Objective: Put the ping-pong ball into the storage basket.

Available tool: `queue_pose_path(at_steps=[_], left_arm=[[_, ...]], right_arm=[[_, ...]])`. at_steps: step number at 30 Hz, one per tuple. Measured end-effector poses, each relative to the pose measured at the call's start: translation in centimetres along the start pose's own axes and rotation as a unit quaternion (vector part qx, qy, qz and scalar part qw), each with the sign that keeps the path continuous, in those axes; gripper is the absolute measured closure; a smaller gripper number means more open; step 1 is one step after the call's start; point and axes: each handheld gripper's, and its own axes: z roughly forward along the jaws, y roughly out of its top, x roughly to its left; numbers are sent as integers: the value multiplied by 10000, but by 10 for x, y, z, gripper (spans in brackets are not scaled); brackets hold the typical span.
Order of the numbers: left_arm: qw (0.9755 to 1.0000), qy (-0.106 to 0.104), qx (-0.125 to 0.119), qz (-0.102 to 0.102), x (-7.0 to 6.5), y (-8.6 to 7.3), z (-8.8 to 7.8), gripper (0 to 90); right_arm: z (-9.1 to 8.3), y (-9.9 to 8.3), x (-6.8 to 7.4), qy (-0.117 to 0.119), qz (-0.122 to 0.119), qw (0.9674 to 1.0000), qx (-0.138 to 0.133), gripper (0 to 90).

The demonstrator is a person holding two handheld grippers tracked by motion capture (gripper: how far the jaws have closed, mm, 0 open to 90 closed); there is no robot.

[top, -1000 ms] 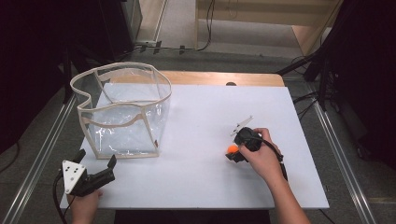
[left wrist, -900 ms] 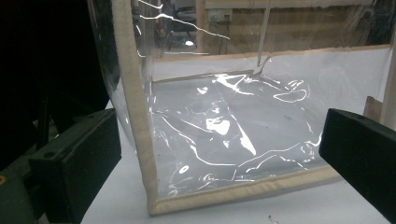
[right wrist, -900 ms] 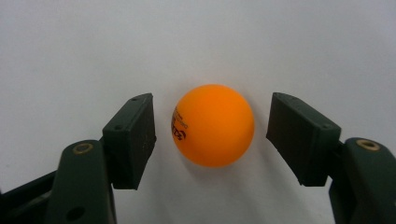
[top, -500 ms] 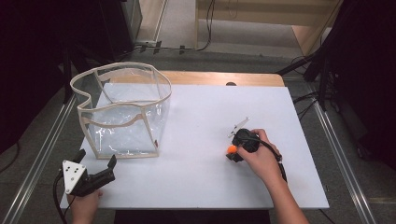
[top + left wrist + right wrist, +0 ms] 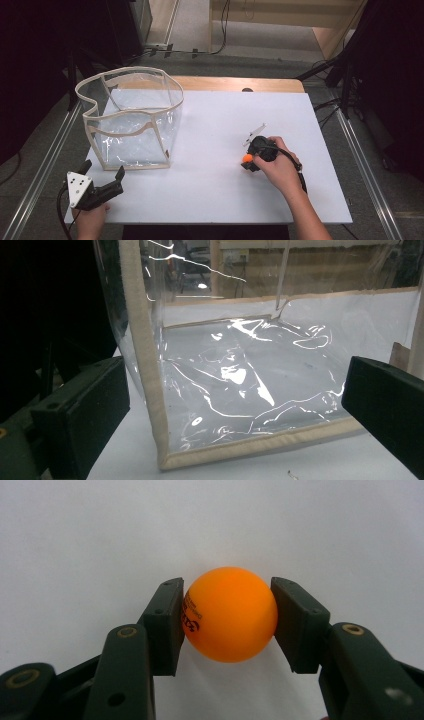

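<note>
An orange ball [image 5: 229, 614] with dark print sits on the white table, pinched between the two pads of my right gripper [image 5: 227, 622]; the jaws have just been closing on it. From above, the ball [image 5: 247, 158] peeks out at the left of my right gripper [image 5: 251, 161], right of the table's middle. A clear plastic bag [image 5: 131, 118] with beige trim stands open at the back left. My left gripper [image 5: 102, 179] rests at the front left corner, jaws apart, pointing at the bag's near corner [image 5: 150, 390] with nothing between them.
The white table [image 5: 215, 125] has metal rails along both sides and a wooden strip at its far edge. A cable trails from the right gripper along the forearm. Dark equipment stands beyond the table on both sides.
The right gripper's jaws have closed onto the orange ball. Both hands have stayed where they were.
</note>
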Motion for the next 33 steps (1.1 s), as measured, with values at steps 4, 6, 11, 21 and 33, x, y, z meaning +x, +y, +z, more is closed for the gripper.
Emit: queue_pose_path(at_steps=[4, 6, 11, 21, 33], left_arm=[[10000, -1, 1, 2, 0, 0, 0, 0], [10000, -2, 3, 1, 0, 0, 0, 0], [10000, -9, -5, -3, 0, 0, 0, 0], [10000, -22, -5, -10, 0, 0, 0, 0], [10000, -34, -7, -14, 0, 0, 0, 0]], right_arm=[[-3, 4, 0, 22, -54, 10000, -49, 474], [-4, 5, 1, 34, -47, 10000, -52, 474], [-7, 12, 3, 88, -80, 9999, -60, 474], [-10, 29, 6, 205, -209, 9994, -156, 474], [-14, 45, 10, 438, -317, 9982, -258, 474]])
